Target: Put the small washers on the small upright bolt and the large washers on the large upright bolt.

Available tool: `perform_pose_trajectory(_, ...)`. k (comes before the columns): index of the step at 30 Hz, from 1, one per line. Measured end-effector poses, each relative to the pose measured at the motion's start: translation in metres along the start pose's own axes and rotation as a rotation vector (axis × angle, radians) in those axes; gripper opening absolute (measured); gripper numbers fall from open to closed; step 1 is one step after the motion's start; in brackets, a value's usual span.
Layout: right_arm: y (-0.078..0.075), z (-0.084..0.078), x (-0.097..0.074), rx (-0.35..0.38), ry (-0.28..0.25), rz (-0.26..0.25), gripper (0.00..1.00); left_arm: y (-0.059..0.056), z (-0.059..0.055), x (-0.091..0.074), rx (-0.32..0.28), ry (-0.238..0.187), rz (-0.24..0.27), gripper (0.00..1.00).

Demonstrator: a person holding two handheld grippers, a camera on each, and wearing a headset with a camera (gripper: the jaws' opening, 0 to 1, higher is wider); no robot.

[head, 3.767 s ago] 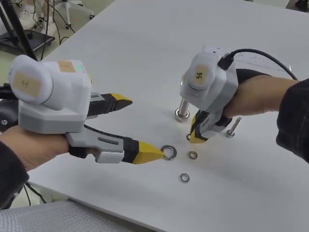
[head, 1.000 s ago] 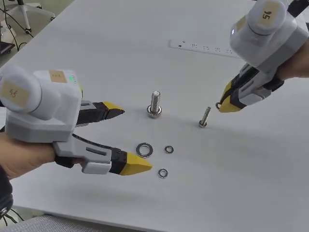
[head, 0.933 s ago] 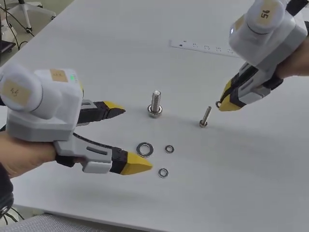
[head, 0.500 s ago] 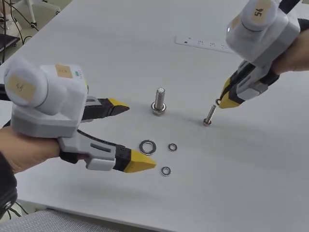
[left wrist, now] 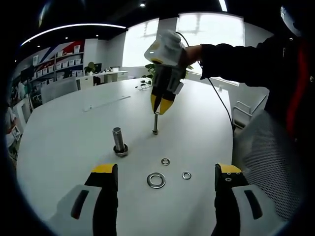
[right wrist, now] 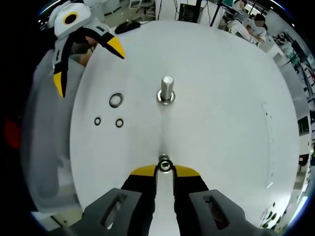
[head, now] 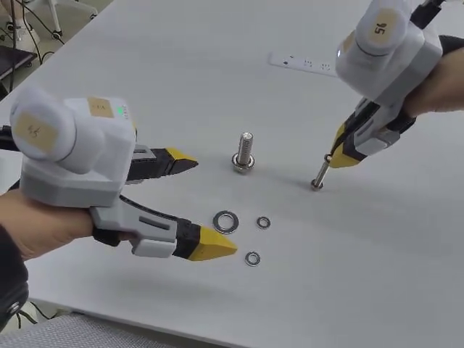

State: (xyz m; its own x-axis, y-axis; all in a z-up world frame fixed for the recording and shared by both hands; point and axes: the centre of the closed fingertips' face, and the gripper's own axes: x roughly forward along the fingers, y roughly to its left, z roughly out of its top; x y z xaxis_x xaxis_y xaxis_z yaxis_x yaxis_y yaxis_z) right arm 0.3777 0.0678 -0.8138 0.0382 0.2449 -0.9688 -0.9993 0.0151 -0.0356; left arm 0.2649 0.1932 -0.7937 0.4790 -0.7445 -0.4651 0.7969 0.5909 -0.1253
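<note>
A small upright bolt (head: 318,177) stands right of a large upright bolt (head: 245,152) on the white table. My right gripper (head: 338,159) is shut on a small washer (right wrist: 165,164) and holds it right at the small bolt's top. Nearer me lie a large washer (head: 226,221) and two small washers (head: 263,222) (head: 252,258). My left gripper (head: 202,205) hovers open just left of them, holding nothing. In the left gripper view the large washer (left wrist: 156,180) lies between the jaws, with the large bolt (left wrist: 118,142) and small bolt (left wrist: 155,123) beyond.
A white power strip (head: 304,63) lies flat at the far side of the table (head: 181,80). The table's near edge runs below the left gripper. Chair legs and cables (head: 29,29) stand on the floor at the far left.
My right gripper has come down and left with the small washer, from above and beside the small bolt to its top. The left gripper has stayed open beside the loose washers.
</note>
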Motion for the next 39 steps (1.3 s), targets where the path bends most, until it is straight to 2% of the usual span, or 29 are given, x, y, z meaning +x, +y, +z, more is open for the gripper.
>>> perform_pose_trajectory(23, -0.001, 0.000, 0.016, 0.003, 0.017, 0.018, 0.13, 0.003, -0.001, -0.002, -0.008, -0.004, 0.005, 0.81)
perform_pose_trajectory(39, -0.002, -0.007, 0.044, 0.008, 0.042, 0.029, 0.13, 0.005, -0.001, -0.003, -0.011, -0.005, 0.014, 0.81)
